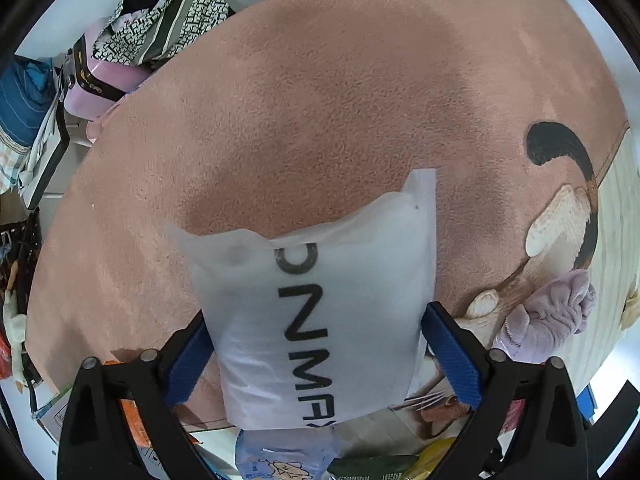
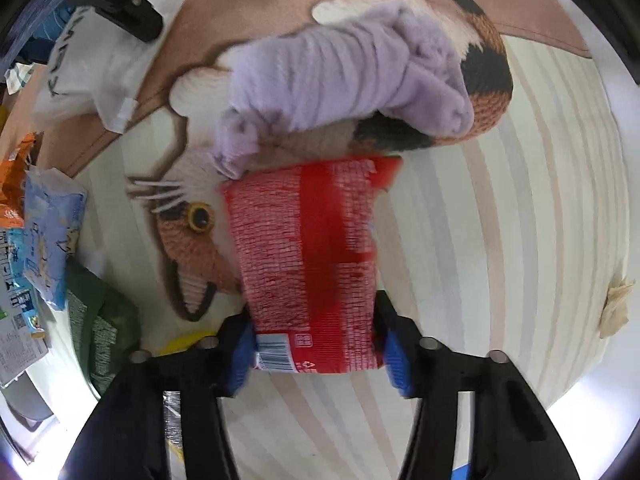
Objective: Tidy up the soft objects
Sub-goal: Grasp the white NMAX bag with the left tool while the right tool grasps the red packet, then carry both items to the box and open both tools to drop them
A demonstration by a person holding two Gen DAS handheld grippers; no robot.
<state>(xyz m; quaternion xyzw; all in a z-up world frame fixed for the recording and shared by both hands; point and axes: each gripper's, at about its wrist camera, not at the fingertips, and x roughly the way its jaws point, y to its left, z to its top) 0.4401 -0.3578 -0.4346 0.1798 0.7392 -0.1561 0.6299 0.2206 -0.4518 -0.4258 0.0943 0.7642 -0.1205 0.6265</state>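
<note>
Blue pads of the left gripper (image 1: 316, 344) press against both sides of a white pouch (image 1: 316, 320) printed with black letters, so its jaws are closed on the pouch about halfway. The pouch sticks forward over a pink rug (image 1: 320, 100). To the right on the rug lies a crumpled lilac cloth (image 1: 548, 316), on a cat picture (image 1: 560, 224) woven into the rug. Far left, past the rug's edge, sits a pink case (image 1: 104, 84) with patterned fabric (image 1: 168, 24) piled on it.

The right gripper (image 2: 314, 350) has its jaws closed on the lower end of a red packet (image 2: 308, 256), blurred in this view. Its far end nearly meets the lilac cloth. Beneath is a striped, cream part of the rug. At left lie a green bag (image 2: 100, 320) and a pale blue packet (image 2: 52, 240); farther up left, the white pouch shows again.
</note>
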